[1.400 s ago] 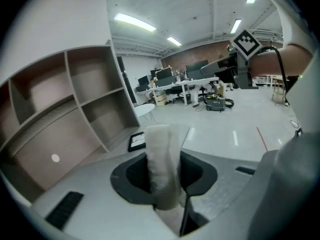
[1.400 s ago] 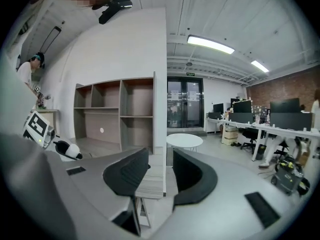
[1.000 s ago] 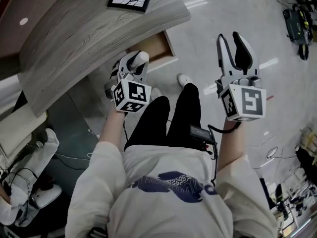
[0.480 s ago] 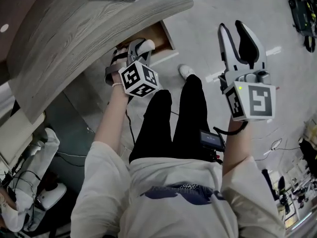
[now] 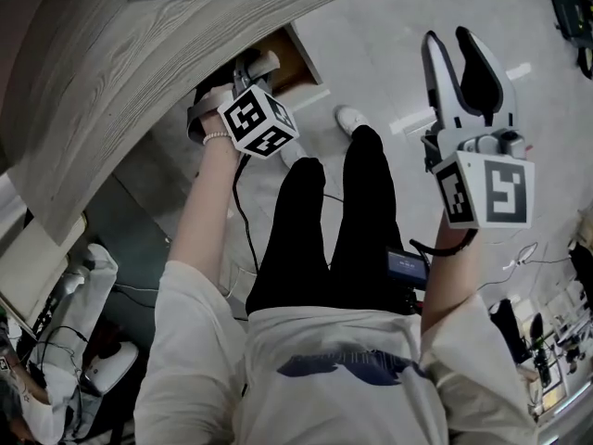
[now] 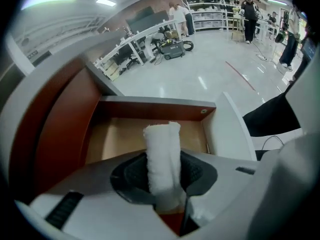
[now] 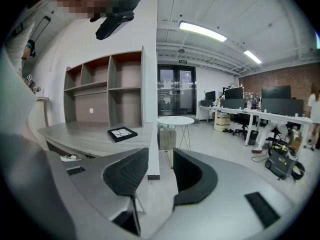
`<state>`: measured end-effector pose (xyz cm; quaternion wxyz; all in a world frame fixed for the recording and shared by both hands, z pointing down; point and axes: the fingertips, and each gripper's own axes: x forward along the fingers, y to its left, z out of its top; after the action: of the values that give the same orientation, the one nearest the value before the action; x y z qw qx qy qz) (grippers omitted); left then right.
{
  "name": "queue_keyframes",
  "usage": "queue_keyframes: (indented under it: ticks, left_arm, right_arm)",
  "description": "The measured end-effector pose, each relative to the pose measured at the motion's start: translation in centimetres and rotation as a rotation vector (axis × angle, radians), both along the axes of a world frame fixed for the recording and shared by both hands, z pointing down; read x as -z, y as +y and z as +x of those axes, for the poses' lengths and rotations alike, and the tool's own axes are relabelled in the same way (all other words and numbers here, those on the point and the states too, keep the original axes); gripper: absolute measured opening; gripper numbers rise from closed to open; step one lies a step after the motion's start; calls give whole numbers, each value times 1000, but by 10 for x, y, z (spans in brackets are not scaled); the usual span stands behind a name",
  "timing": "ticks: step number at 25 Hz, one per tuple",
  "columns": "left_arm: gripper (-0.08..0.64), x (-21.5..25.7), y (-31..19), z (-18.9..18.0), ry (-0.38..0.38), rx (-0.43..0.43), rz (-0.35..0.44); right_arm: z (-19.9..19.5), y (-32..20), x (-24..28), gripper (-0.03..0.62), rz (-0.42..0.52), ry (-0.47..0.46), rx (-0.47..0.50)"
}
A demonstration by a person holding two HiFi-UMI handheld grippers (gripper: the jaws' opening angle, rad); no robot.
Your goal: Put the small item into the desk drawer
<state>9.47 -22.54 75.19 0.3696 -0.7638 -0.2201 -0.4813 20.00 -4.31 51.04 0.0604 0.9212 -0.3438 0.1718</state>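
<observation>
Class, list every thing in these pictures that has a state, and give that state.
drawer: open.
roll: held in the left gripper, not yet in the drawer.
left gripper: shut on the roll.
right gripper: open, empty.

We see a white nubbly cloth roll [image 6: 162, 154] between the black ribbed pads [image 6: 131, 173] of the pale grey left gripper [image 6: 162, 173]. At twelve o'clock, the open wooden drawer [image 6: 117, 139] is light tan inside, red-brown on its walls. In the head view the curved desk top [image 5: 139, 72] at ten o'clock is grey wood grain. The white right gripper [image 5: 447, 37] at two o'clock bears a black-and-white square marker.
</observation>
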Motion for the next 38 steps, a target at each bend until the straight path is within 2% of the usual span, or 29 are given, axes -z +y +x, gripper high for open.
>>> queue_keyframes:
  ticks: [12, 21, 23, 29, 38]
  left_arm:
    - [115, -20, 3, 3, -38, 11, 59]
    - [115, -20, 3, 4, -46, 30, 46]
    - [117, -21, 4, 2, -61, 28, 34]
    - [146, -20, 9, -1, -108, 66, -69]
    - [175, -22, 12, -11, -174, 50, -129]
  right_arm:
    - [0, 25, -19, 152, -14, -26, -22]
    - [3, 29, -20, 152, -13, -26, -25]
    - [2, 30, -20, 152, -14, -26, -23]
    - [1, 32, -21, 152, -15, -28, -23]
    - [-1, 33, -26, 152, -18, -34, -21]
